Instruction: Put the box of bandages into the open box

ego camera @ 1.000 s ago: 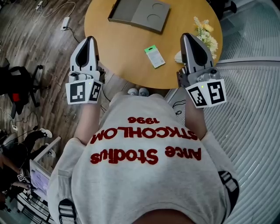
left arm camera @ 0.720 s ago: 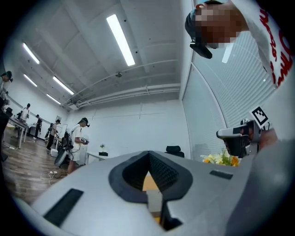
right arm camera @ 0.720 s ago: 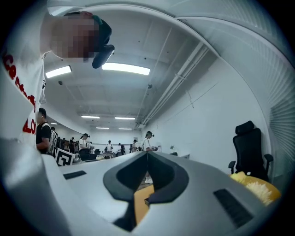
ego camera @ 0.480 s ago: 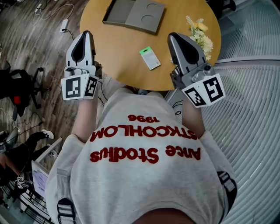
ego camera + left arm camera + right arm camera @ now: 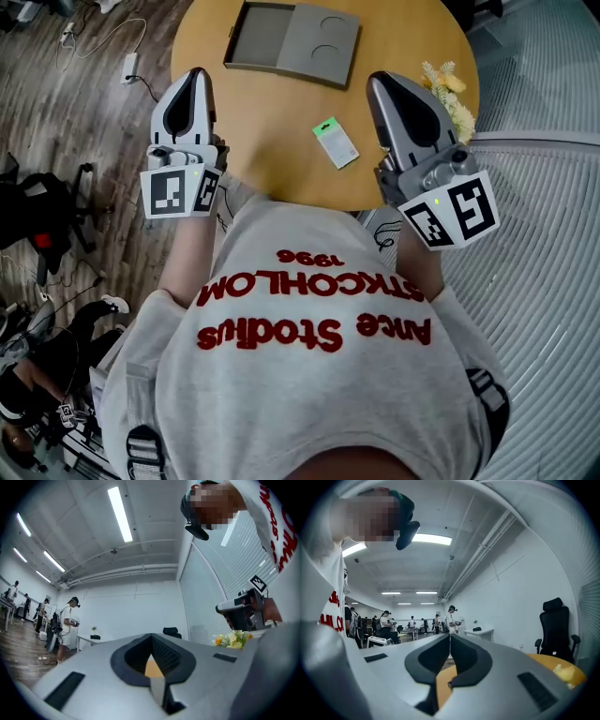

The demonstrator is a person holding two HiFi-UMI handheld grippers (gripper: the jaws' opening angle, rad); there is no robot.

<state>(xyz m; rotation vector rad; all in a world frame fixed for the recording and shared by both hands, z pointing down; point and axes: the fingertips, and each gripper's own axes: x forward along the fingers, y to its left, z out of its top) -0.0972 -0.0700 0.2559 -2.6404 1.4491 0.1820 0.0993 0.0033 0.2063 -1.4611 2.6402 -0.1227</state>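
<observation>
In the head view a small green-and-white box of bandages (image 5: pixel 336 142) lies flat on the round wooden table (image 5: pixel 272 122), near its front edge. An open grey box (image 5: pixel 291 37) lies at the table's far side, its lid folded out flat. My left gripper (image 5: pixel 197 73) hovers over the table's left rim, well to the left of the bandage box. My right gripper (image 5: pixel 380 79) hovers just right of the bandage box. Both point level toward the far side. The left gripper (image 5: pixel 151 636) and the right gripper (image 5: pixel 450 636) each show their jaws meeting at the tips with nothing between them.
A bunch of yellow and white flowers (image 5: pixel 448 86) stands at the table's right edge, close to my right gripper. A black office chair (image 5: pixel 555 625) stands beyond the table. A power strip and cables (image 5: pixel 127 66) lie on the wooden floor to the left. People (image 5: pixel 70 620) stand in the background.
Both grippers have moved forward over the table toward the far side. The right one has also drawn closer to the bandage box. Jaws stay shut.
</observation>
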